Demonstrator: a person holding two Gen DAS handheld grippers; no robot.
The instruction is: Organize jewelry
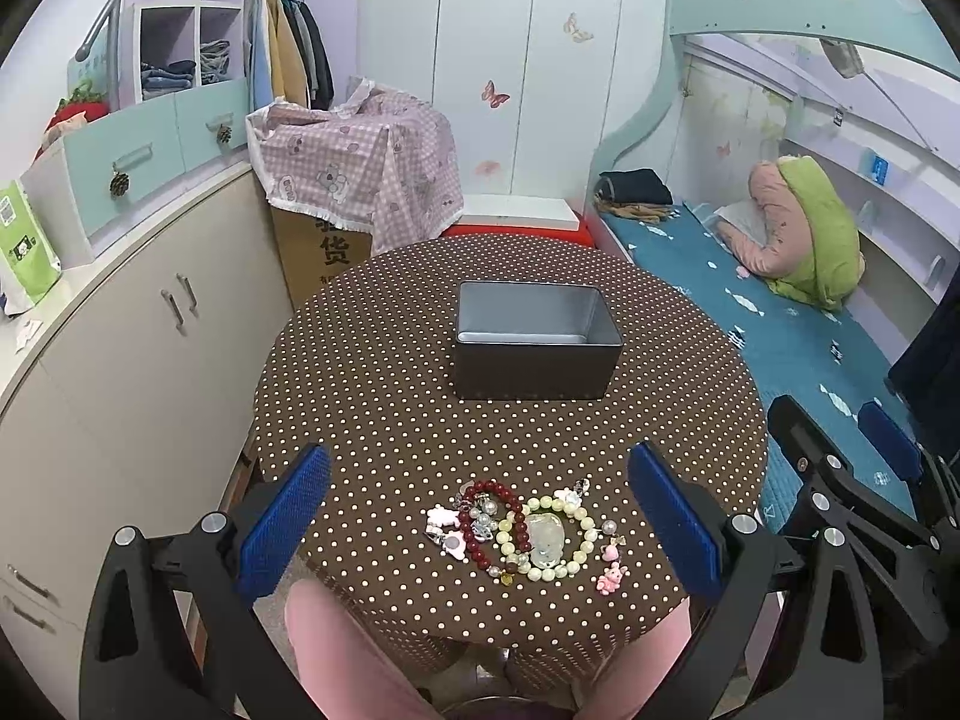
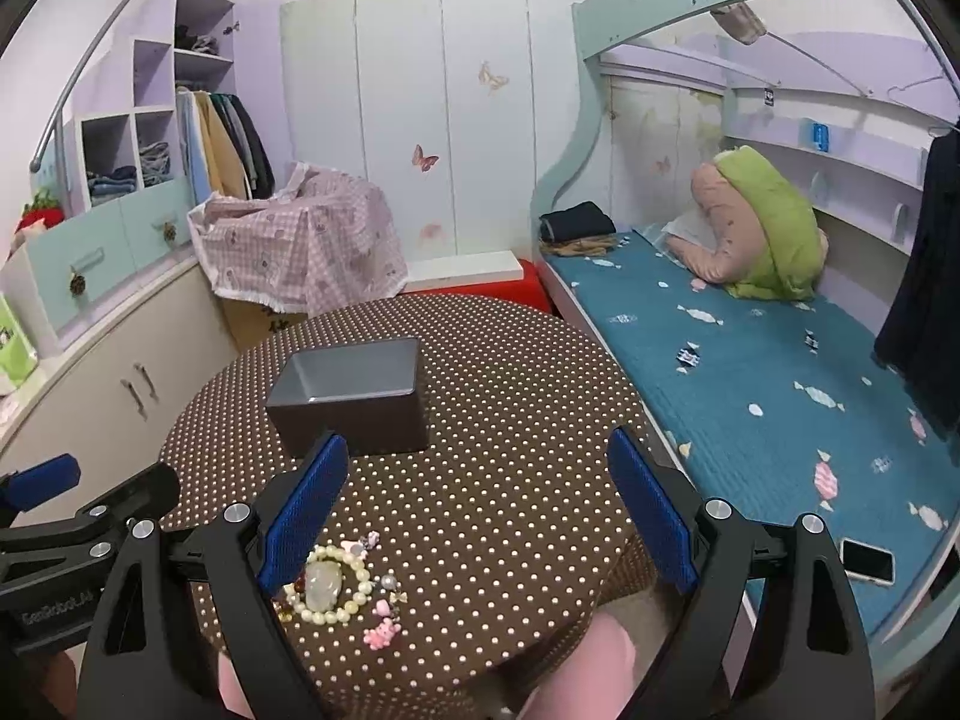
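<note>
You are holding both tools above the near edge of the round desk (image 1: 384, 408) — the left tool (image 1: 480, 516) is hanging with its blue pads spread wide apart, gripping nothing, and the right tool (image 2: 480, 516) is likewise standing wide open and empty. The jewelry is lying in a small heap near the desk's front edge: a red bracelet (image 1: 501, 525) is overlapping a pale bracelet (image 1: 564, 531) that is ringing a jade pendant (image 1: 545, 539), with pink charms (image 1: 612, 577) scattered just beside them. In the left view the heap is sitting between the pads; in the right view it is lying under the left pad. The dark box (image 1: 536, 349) is standing open farther back — well apart from the heap. A phone (image 2: 867, 561) is lying on the bed (image 2: 750, 360).
</note>
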